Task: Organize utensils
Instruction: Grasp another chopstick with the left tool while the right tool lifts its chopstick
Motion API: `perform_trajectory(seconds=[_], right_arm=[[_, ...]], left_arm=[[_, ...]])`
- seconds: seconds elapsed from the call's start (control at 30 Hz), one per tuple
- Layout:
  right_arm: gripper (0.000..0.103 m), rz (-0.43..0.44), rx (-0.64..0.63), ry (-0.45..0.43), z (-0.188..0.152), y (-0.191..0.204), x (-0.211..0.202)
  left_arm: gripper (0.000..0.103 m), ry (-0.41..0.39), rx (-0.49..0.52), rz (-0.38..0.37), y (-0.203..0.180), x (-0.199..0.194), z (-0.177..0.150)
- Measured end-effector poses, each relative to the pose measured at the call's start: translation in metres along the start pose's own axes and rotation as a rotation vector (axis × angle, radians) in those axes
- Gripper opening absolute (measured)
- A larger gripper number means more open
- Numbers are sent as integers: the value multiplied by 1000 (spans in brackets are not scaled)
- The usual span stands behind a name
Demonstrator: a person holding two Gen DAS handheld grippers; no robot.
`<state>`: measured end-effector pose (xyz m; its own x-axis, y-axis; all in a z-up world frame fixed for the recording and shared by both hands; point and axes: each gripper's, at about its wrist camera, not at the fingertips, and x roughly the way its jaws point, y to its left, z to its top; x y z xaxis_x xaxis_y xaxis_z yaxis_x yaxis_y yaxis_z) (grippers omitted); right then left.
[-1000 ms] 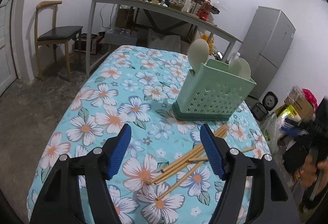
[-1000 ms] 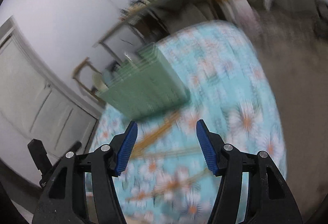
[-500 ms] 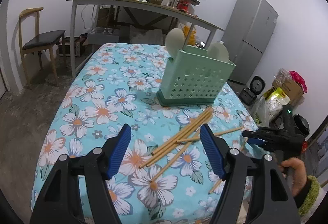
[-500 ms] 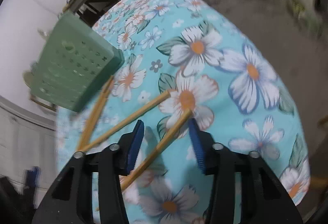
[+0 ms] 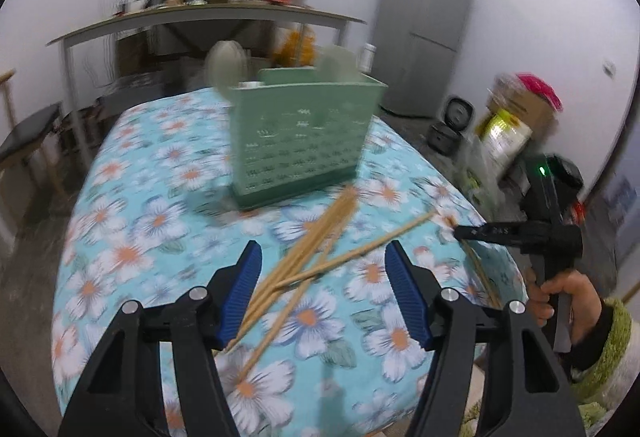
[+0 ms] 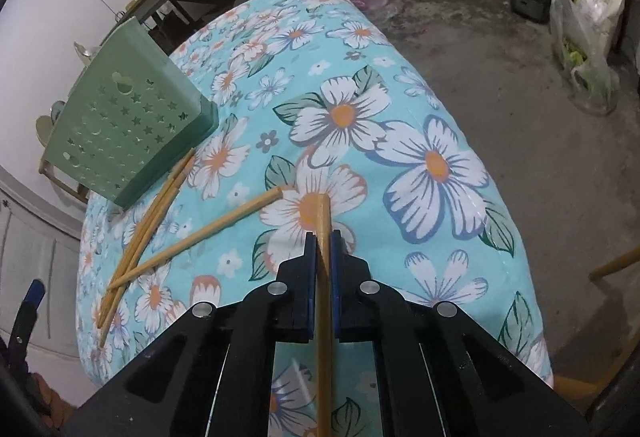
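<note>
A green perforated utensil holder [image 5: 300, 141] stands on the floral tablecloth [image 5: 132, 221], with two pale spoons [image 5: 226, 63] sticking up from it. It also shows in the right wrist view [image 6: 120, 125]. Several wooden chopsticks [image 5: 316, 257] lie loose in front of it, and they show in the right wrist view [image 6: 156, 221]. My left gripper [image 5: 322, 293] is open and empty, just above the chopstick pile. My right gripper [image 6: 322, 237] is shut on a single chopstick [image 6: 324, 301] at the table's right edge; it shows in the left wrist view [image 5: 464, 231].
A long table [image 5: 208, 17] with clutter stands behind, a grey fridge [image 5: 424, 33] at the back right. Bags and boxes [image 5: 516, 117] and a rice cooker [image 6: 532, 1] sit on the floor to the right. The table edge [image 6: 520, 277] drops off close to my right gripper.
My right gripper has closed on one chopstick at the table's right edge. My left gripper has swung right and lower toward the chopstick pile, still open.
</note>
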<state>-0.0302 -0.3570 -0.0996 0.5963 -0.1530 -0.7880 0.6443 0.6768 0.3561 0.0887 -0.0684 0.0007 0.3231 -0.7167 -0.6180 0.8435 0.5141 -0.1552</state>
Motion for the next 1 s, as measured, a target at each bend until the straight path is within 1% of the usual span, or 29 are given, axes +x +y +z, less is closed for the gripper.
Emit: perform_trajectory(seconds=[0.03,0.13,0.27,0.37,0.57,0.63,0.7,0.77,0.87,0.97,1.0], right_arm=[[5,9,0,-2,0,-1,1],[5,45,12,-1,2,-4,0],[5,108,45,13,8,-14,3],[5,145,54,31,11,-19,5],[5,221,85,68,17,-32,12],[5,241,92,75,17,-35,14],[4,259,93,79,18,-38,14],[5,279,102,86,18,-41,15],[4,312,121,96,19,-45,18],[5,319,124,97,20,-46,19],[4,321,125,98,20,-46,19]], left_arm=[[62,7,13,-15,-3,4,1],[61,46,96,-63,-26,26,12],[58,99,189,-150,-55,58,28],[52,142,237,-175,-74,87,36],[46,238,374,-168,-112,145,41],[38,271,410,-155,-121,162,41],[32,308,442,-150,-129,180,41],[30,345,478,-136,-135,196,40],[26,388,492,-126,-136,214,38],[23,380,485,-133,-136,221,36],[20,377,479,-135,-135,222,37]])
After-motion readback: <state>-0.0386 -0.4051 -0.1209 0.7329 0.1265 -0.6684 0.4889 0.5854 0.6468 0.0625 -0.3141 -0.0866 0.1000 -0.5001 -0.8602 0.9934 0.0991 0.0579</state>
